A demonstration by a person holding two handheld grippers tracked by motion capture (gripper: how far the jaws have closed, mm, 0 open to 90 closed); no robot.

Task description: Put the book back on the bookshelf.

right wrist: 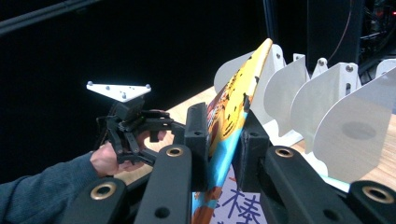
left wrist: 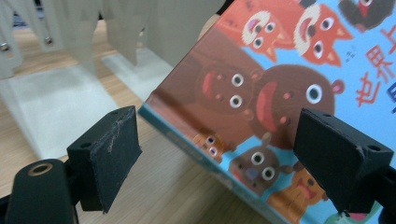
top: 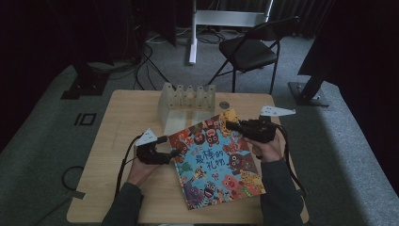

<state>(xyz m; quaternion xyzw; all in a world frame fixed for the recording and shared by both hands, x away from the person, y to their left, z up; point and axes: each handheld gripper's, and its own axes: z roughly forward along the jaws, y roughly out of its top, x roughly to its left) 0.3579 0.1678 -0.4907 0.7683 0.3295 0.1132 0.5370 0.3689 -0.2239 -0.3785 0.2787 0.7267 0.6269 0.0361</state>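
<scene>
The picture book (top: 216,160) lies cover up on the wooden table (top: 122,122), between your two hands, turned at an angle to the table edges. Its far right corner is lifted off the surface; the near part of the cover rests flat on the wood. The cover carries cartoon animals on a blue ground with printed characters.

Your right tool (top: 234,126) grips that raised corner. In the right gripper view both black pads sit flat against the two faces of the book (right wrist: 229,126), so the right tool (right wrist: 225,140) is clamped narrow on it and the gripped edge stands nearly upright between the jaws.

Your left tool (top: 175,151) sits at the book's left edge, close to the cover. In the left gripper view the left tool (left wrist: 217,158) stands wide: one pad lies over bare table (left wrist: 159,186), the other over the cover, and the book's edge (left wrist: 219,154) runs across the gap between them. Neither pad presses on it.

Just beyond the book's far edge stands a white divider rack (top: 187,100), with upright plates in a row on a flat base. The raised corner of the book is near its front. A small dark disc (top: 224,104) lies on the table to the right of the rack. A black chair (top: 249,49) stands on the floor beyond the table.
</scene>
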